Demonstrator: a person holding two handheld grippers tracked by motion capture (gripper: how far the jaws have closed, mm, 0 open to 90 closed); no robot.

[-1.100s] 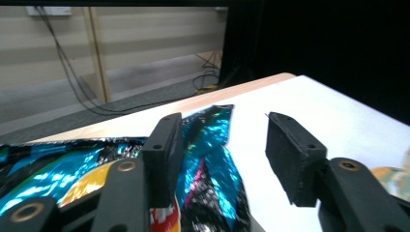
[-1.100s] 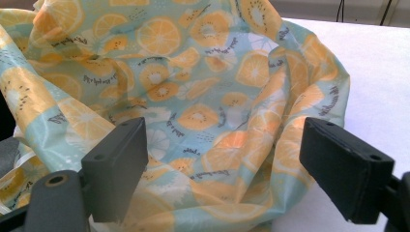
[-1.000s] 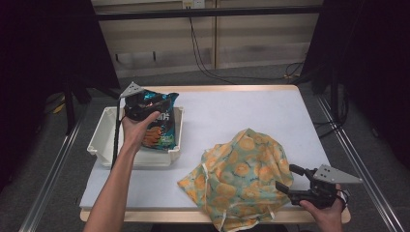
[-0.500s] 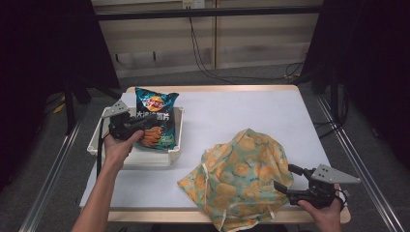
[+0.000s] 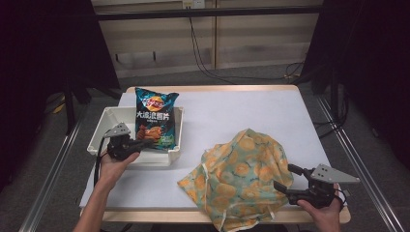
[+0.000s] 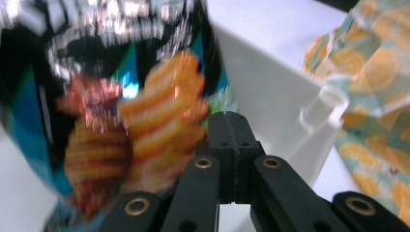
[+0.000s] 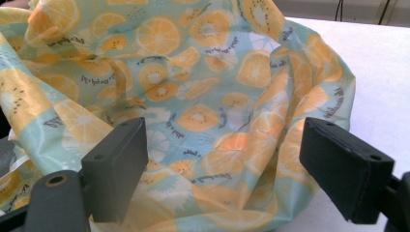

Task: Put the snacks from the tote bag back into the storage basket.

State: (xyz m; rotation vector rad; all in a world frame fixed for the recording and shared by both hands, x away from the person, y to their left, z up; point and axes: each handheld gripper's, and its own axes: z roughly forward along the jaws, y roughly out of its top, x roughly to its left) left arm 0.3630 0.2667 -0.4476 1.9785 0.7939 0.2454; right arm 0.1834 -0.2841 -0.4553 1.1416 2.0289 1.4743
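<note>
A dark blue chip bag [image 5: 154,118] stands upright in a white tray [image 5: 104,126] at the table's left. My left gripper [image 5: 144,141] is low at the bag's near left corner, its jaws shut together. In the left gripper view the shut jaws [image 6: 227,126] are right in front of the bag [image 6: 121,111], beside the tray wall [image 6: 270,82], and I see nothing between them. A crumpled cloth with an orange-slice print [image 5: 241,174] lies at the front right. My right gripper [image 5: 286,177] stands open at its near right edge, with the cloth [image 7: 193,72] just beyond the gripper [image 7: 227,169].
A white mat [image 5: 241,111] covers the table. The table's front edge runs just below the cloth and my right hand. Metal rails flank the table on both sides, and cables hang at the back wall.
My left hand has come down and toward me, from the bag's top to the tray's near side. The chip bag now stands free in the tray. The right gripper has stayed in place.
</note>
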